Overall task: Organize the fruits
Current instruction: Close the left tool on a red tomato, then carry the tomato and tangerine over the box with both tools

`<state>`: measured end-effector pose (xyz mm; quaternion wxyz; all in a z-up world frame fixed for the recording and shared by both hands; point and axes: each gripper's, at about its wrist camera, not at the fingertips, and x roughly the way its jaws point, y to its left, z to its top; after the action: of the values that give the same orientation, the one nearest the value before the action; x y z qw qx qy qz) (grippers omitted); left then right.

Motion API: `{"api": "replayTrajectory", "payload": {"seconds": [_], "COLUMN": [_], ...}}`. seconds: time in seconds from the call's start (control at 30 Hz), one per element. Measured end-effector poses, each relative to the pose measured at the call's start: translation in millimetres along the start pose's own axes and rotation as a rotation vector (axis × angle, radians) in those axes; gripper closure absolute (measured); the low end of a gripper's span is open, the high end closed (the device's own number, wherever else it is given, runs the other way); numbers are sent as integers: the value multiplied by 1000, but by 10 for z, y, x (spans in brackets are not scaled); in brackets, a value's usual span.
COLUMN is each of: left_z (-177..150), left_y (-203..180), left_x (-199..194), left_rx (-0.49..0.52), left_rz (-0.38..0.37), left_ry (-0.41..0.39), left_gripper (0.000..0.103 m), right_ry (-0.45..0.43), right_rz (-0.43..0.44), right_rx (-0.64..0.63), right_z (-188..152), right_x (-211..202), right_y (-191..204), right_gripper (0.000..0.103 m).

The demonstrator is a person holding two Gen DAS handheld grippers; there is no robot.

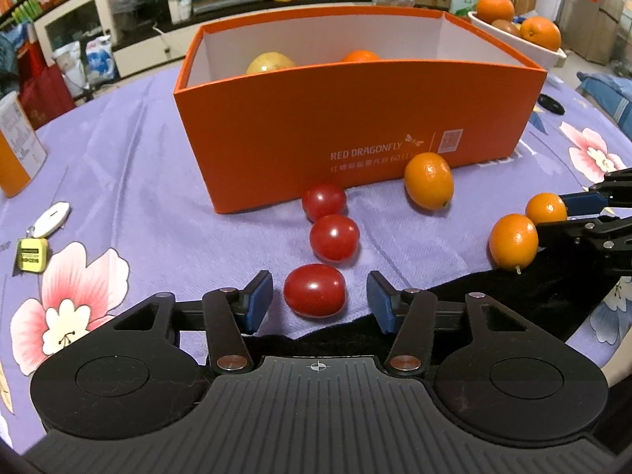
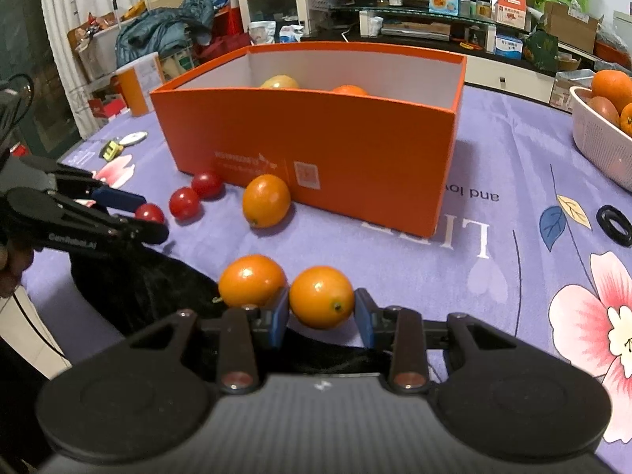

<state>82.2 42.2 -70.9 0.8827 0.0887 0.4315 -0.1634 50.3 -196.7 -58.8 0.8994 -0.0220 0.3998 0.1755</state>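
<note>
While a kumquat (image 2: 320, 297) is clamped by the right gripper (image 2: 320, 314), a tomato (image 1: 315, 290), long axis crosswise, is straddled untouched by the left gripper (image 1: 320, 300), narrowly parted.

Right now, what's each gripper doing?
Left gripper: open, jaws either side of a tomato, not touching it.
Right gripper: shut on a kumquat.

"RED DRAGONFLY" on orange box (image 1: 355, 126), "CovRobot.AI" on left claw (image 2: 130, 213), "and lov" on tablecloth (image 2: 513, 150)
</note>
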Motion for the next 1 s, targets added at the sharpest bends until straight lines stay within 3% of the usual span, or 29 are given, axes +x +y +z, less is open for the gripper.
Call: {"api": "replayTrajectory", "payload": {"seconds": [0.27, 0.4, 0.57, 0.8, 1.0], "left_z": [-3, 18, 92, 219, 474], "left_y": [51, 23, -72, -157, -209], "left_x": [61, 6, -195, -514, -832], "left_rx": [-22, -14, -5, -42, -47], "left_rz": [-5, -6, 10, 39, 57], "left_ry": [22, 11, -71, -199, -322], "left_gripper": [103, 103, 103, 103, 103], "right_ry": [-4, -18, -70, -210, -298], "right_rz": [2, -5, -26, -92, -97], "right_rx": [2, 3, 11, -23, -9], "right_z": [3, 17, 51, 144, 341], "right_x": [-1, -43, -183, -442, -638], "right_y": [4, 5, -12, 97, 179], "right_gripper": [67, 67, 67, 67, 67]}}
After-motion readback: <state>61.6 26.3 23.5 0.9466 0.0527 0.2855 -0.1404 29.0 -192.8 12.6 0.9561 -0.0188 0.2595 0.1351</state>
